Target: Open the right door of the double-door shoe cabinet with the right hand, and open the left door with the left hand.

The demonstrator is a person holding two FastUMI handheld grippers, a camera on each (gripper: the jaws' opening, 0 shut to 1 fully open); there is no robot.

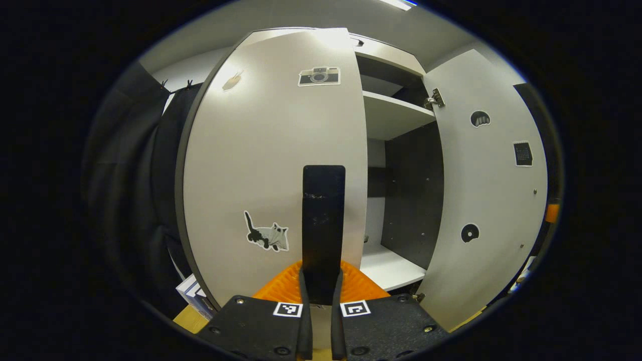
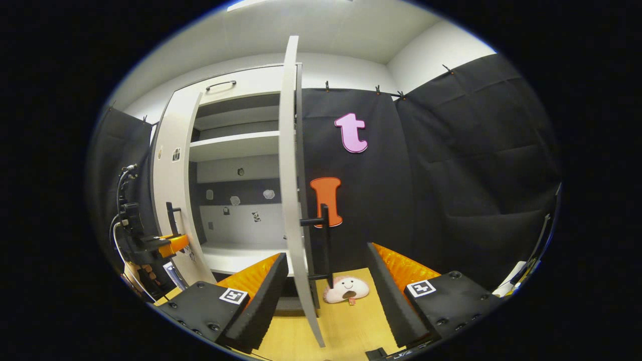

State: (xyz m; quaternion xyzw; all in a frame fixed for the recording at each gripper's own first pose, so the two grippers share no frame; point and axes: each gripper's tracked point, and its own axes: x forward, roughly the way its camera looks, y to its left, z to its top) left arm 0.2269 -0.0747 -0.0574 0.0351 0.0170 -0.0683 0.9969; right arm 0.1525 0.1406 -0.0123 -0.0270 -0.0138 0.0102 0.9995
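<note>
While our left tool (image 1: pixel 321 296) was clenched on the dark handle (image 1: pixel 323 225) of the left door (image 1: pixel 271 165), that door stood partly swung out; our right tool (image 2: pixel 326 296) was released, its fingers spread either side of the right door's (image 2: pixel 291 190) edge and handle (image 2: pixel 326 240) without touching; beyond, the shoe cabinet (image 2: pixel 235 145) showed its shelves.

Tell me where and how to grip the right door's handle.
Grip the right door's handle, a vertical bar on two standoffs, at mid-length between them. Come from the front with the fingers either side; the right gripper is open with the door's edge between its fingers.
</note>
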